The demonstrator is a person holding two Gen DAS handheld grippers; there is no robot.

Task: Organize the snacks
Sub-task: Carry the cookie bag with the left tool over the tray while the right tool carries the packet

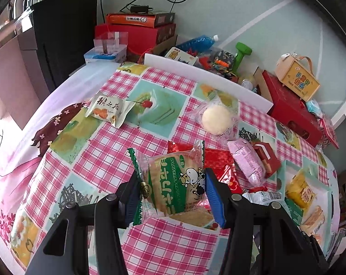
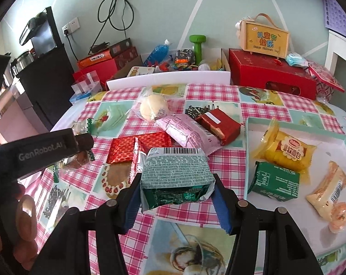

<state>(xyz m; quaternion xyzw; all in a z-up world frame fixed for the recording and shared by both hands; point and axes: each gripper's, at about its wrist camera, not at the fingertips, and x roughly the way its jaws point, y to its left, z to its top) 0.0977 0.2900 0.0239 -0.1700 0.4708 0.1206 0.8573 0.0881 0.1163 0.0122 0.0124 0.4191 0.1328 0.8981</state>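
My left gripper [image 1: 173,193] is shut on a clear, green-edged packet with a cow print [image 1: 173,183], held just above the checked tablecloth. In the right wrist view that gripper [image 2: 81,143] shows at the left with the packet [image 2: 77,159] in it. My right gripper [image 2: 176,198] is shut on a green foil packet with a barcode [image 2: 175,176], left of the teal-rimmed white tray [image 2: 247,137]. In the tray lie a yellow bread packet [image 2: 287,153], a green packet [image 2: 276,181] and a cream packet [image 2: 328,190].
Loose on the cloth lie red foil packets [image 2: 138,146], a pink packet [image 2: 184,130], a red box [image 2: 218,126], a round white bun [image 2: 152,107] and a white packet with orange print [image 1: 106,110]. Red gift boxes [image 2: 271,75] and clutter line the far edge.
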